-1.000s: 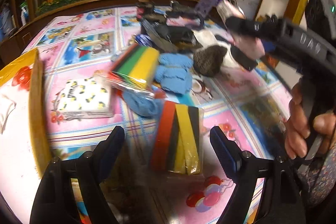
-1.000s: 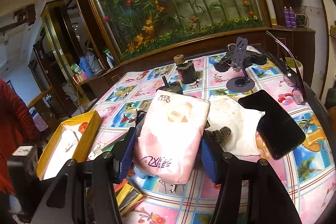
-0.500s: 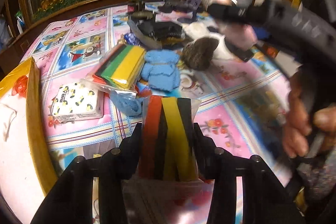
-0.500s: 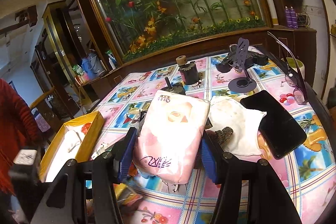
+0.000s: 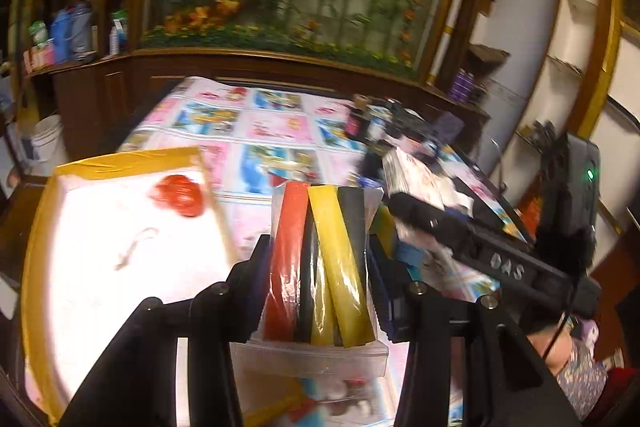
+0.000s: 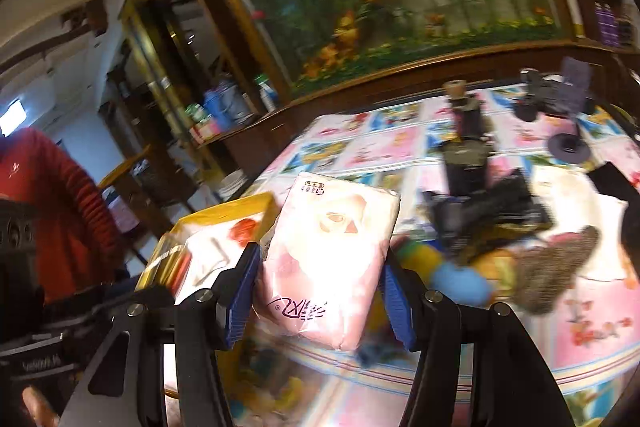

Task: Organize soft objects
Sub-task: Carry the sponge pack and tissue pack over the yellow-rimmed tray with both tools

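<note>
Yellow-rimmed box point(image 5: 120, 163) at the table's point(image 5: 276, 127) near left corner, white inside, holding a red heart-like shape point(image 5: 178, 195) toward its far side and a pale squiggle point(image 5: 134, 247) nearer the middle; nothing else discernible in it. Same box point(image 6: 224, 211) seen from the right wrist, just left of the pink pack.

Left gripper point(image 5: 318, 267) clamped on a clear-wrapped pack of sponges point(image 5: 320, 259), red, yellow and black strips upright between the pads, carried just right of the box's long edge and above the tablecloth. Right gripper point(image 6: 318, 279) gripping a pink tissue pack point(image 6: 332, 259) across its width, held just right of the box. Right of the box, a blurred heap: blue cloth point(image 6: 460, 279), brown scrubber-like lump point(image 6: 556, 267), black items point(image 6: 488, 211).

Compared with a second ago: left jaws then wide apart with the sponge pack lying flat on the table, since closed onto it, now lifted clear and carried over beside the box, which fills far more of the left view. Tissue pack gripped the same way throughout, now swung leftward, the box nearer in the right view. Both views motion-blurred.
</note>
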The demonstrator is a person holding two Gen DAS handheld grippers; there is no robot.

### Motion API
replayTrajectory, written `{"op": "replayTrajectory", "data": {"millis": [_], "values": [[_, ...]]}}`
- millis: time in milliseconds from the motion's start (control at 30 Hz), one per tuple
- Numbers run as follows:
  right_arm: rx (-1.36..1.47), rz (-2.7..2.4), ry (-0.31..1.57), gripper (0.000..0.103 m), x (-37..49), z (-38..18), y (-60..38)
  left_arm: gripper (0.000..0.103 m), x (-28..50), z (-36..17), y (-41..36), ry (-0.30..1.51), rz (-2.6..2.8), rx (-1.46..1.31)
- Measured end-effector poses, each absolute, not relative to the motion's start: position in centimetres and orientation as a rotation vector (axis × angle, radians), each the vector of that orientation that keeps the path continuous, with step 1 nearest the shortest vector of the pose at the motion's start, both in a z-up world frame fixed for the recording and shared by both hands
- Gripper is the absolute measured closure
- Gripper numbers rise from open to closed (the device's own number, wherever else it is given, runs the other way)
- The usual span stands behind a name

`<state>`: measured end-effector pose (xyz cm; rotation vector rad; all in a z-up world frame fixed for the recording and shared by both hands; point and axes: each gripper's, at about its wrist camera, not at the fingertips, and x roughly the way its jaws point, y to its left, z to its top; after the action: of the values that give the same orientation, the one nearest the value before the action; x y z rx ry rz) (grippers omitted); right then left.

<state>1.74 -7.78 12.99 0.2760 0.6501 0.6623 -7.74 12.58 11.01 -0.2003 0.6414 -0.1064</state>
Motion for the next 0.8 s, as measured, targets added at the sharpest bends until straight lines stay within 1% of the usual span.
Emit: {"op": "replayTrajectory", "data": {"millis": [200, 333, 533, 667, 800], "values": [[0.200, 0.774, 0.683, 0.041, 0.4, 12.9, -0.4, 0.059, -8.8, 11.1, 19.1, 0.618, 0.057, -0.278], [0.116, 0.817, 0.718, 0.041, -0.6, 12.4, 4.6, 0.059, -8.5, 9.7, 22.7, 0.661, 0.167, -0.314], [-0.015, 0.883, 0.833, 0.041, -0.5, 10.6, 11.7, 0.059, -8.3, 6.9, 26.8, 0.743, 0.282, -0.390], [-0.078, 0.887, 0.891, 0.041, -0.6, 8.9, 13.7, 0.059, -8.9, 5.9, 28.3, 0.785, 0.318, -0.410], [-0.079, 0.885, 0.920, 0.041, 0.1, 8.1, 13.4, 0.059, -9.0, 5.4, 28.8, 0.801, 0.331, -0.413]]}}
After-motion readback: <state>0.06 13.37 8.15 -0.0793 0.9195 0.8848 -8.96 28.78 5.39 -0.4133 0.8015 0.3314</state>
